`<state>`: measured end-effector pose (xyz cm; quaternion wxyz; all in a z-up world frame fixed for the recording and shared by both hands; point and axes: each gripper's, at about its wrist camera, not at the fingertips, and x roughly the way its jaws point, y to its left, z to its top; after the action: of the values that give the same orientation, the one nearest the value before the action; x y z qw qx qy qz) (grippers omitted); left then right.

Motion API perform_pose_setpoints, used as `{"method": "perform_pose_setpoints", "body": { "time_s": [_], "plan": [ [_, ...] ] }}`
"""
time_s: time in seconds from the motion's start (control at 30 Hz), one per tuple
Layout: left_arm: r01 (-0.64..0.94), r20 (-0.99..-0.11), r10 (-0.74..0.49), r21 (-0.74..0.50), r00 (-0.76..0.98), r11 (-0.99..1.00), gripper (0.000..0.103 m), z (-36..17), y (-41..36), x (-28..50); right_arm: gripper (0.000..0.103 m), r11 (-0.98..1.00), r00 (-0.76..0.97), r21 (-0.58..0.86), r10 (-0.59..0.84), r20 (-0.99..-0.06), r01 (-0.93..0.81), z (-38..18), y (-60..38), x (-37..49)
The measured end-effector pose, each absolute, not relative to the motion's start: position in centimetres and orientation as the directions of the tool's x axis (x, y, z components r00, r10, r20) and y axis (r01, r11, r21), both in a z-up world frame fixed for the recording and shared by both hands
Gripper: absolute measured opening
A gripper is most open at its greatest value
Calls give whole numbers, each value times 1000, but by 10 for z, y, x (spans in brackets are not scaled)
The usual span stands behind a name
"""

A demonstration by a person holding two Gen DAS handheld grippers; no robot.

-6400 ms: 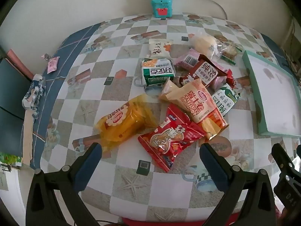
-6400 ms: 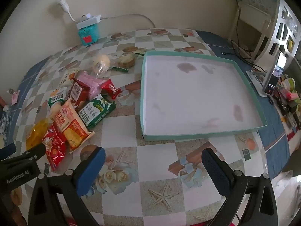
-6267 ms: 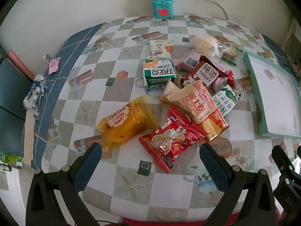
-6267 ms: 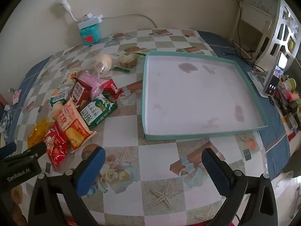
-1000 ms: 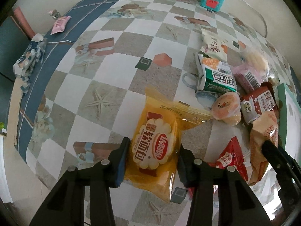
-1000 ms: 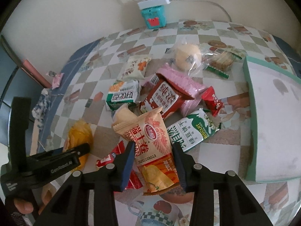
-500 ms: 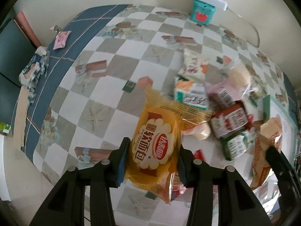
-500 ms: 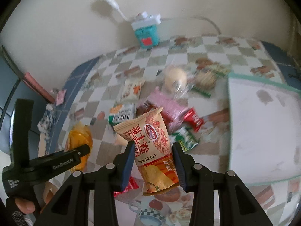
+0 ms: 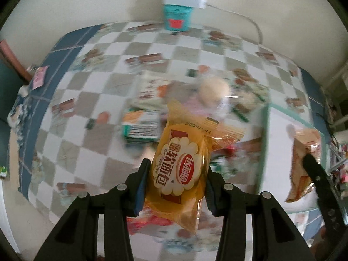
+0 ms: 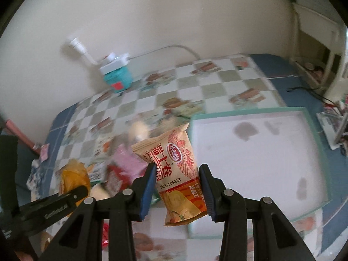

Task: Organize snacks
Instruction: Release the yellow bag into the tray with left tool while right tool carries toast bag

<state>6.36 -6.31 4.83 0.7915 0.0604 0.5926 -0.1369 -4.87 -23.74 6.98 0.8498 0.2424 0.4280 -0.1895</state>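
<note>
Checkered tablecloth (image 9: 71, 113) with blue borders covers the table, against a cream wall with a teal box (image 9: 177, 18) at the back. Left gripper (image 9: 177, 188) is clamped on a yellow bread pack (image 9: 181, 169); the pack sits upright between both pads, its top end rising well beyond the fingertips and its lower end hanging below them, clear of the table. Right gripper (image 10: 177, 189) is clamped on an orange roll pack (image 10: 176, 169), gripped at mid-length, printed face toward the camera, also held off the surface. Remaining snacks (image 9: 141, 126) lie blurred in a heap below and beyond the left gripper. Teal-rimmed tray (image 10: 313, 130) lies just right of and beyond the right gripper, its white floor bare apart from stains; neither pack is in it.
</note>
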Motion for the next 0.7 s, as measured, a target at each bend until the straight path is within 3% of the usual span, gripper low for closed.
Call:
{"method": "perform_pose_setpoints", "body": {
  "time_s": [0.7],
  "plan": [
    [524, -951, -197, -45, 239, 850, 47, 34, -221, 15, 43, 570, 395, 182, -276, -876, 802, 30, -385, -117]
  ]
}}
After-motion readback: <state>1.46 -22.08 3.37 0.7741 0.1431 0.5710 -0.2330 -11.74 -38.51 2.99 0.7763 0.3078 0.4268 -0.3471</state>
